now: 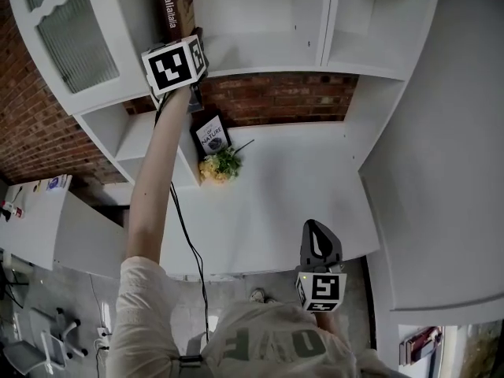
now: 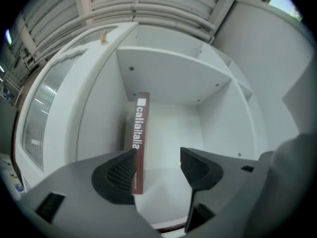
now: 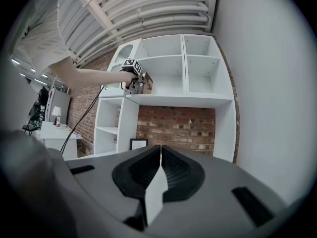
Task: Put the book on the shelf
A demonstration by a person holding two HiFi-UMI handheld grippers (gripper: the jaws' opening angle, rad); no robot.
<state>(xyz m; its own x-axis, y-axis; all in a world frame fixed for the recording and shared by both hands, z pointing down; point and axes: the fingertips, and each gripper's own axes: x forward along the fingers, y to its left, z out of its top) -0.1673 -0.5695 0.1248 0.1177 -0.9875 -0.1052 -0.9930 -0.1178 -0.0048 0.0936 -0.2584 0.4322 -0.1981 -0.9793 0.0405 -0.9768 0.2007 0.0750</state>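
The dark red book [image 1: 175, 6] stands upright in the left compartment of the white shelf unit [image 1: 260, 50], near its left wall. In the left gripper view its spine [image 2: 140, 138] rises just right of the left pad, with a wide gap to the right pad. My left gripper [image 2: 158, 165] is open around it, and its marker cube [image 1: 175, 65] is raised to the shelf's edge. The right gripper view shows the book [image 3: 146, 83] and the left gripper [image 3: 131, 76] far off. My right gripper [image 1: 319, 242] hangs low over the desk front, jaws shut [image 3: 161, 155] on nothing.
A framed picture [image 1: 211, 135] and a small bunch of flowers [image 1: 219, 166] sit on the white desk [image 1: 299, 195] under the shelves. A glass-doored cabinet [image 1: 75, 38] is left of the book's compartment. A black cable [image 1: 189, 235] hangs along my left arm.
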